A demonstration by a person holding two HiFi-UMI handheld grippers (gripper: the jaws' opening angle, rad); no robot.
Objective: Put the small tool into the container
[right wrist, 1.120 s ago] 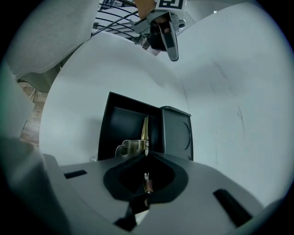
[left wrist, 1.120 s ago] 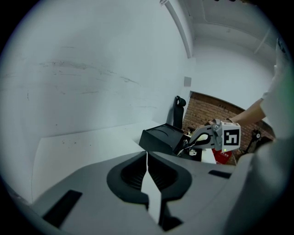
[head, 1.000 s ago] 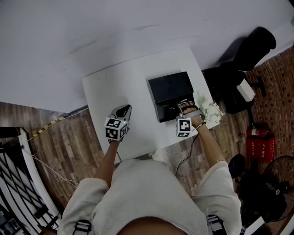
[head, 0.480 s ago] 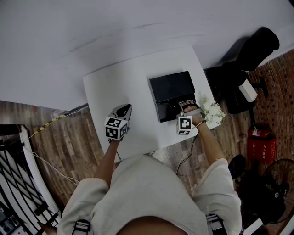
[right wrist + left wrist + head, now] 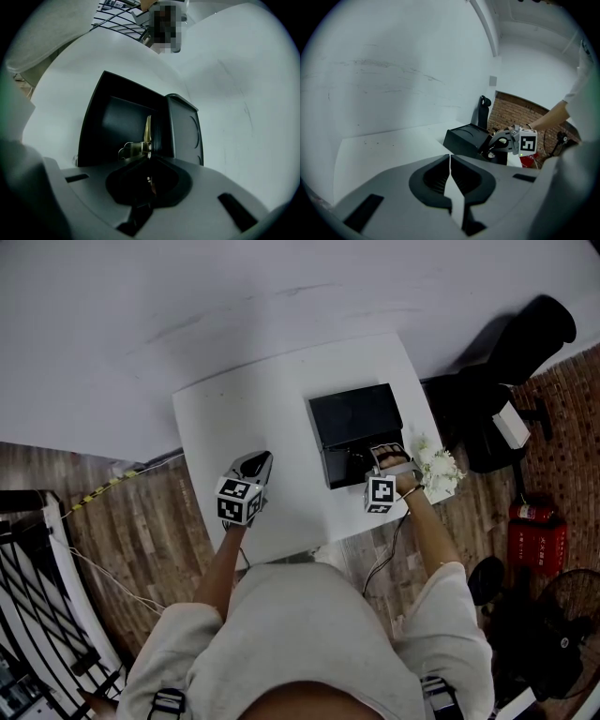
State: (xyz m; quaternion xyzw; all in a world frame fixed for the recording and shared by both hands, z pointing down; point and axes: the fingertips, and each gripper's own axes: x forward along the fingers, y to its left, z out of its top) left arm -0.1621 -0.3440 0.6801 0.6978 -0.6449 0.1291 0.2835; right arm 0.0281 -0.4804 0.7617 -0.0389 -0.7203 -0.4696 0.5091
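A white tabletop [image 5: 272, 409] is occupied by an open black container [image 5: 356, 418]. The left tongs [image 5: 450, 161] are held pressed together, with nothing between them, over bare tabletop. The right tongs [image 5: 149, 157] are pinched on a small metal tool [image 5: 140, 146], which is held at the container's open compartment.

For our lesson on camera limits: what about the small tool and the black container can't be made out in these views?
1. small tool: gripped end hidden inside the right claw, right gripper view; too small in the head view.
2. container: floor lost in shadow, right gripper view; interior blocked by its own wall, left gripper view.
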